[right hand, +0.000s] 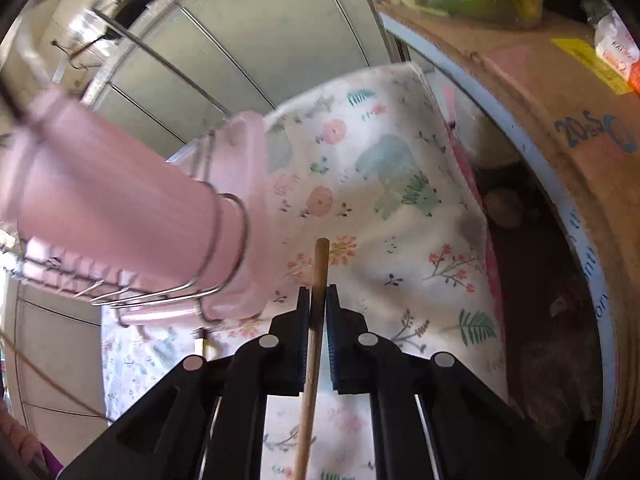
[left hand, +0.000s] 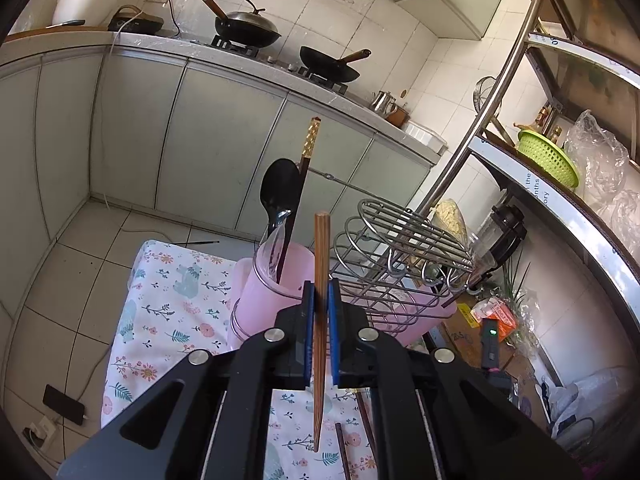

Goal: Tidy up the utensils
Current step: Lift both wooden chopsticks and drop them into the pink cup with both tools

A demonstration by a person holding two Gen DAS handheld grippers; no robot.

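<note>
My left gripper [left hand: 320, 300] is shut on a brown wooden chopstick [left hand: 321, 248] and holds it upright just in front of the pink utensil cup [left hand: 276, 276]. The cup holds a black spoon [left hand: 278, 190] and a dark chopstick with a gold top [left hand: 310, 140]. It sits in a wire rack [left hand: 400, 248] with a second pink cup [left hand: 408, 312]. My right gripper [right hand: 319, 300] is shut on a light wooden chopstick [right hand: 316, 320] above the floral cloth [right hand: 380, 184]. The pink cup [right hand: 120, 208] in its wire holder lies to its left.
Two dark chopsticks [left hand: 352, 440] lie on the floral tablecloth [left hand: 168, 312] below my left gripper. A metal shelf [left hand: 560, 208] with a green basket [left hand: 548, 156] stands to the right. A cardboard box [right hand: 560, 128] sits right of the table. Kitchen counter with woks [left hand: 248, 28] is behind.
</note>
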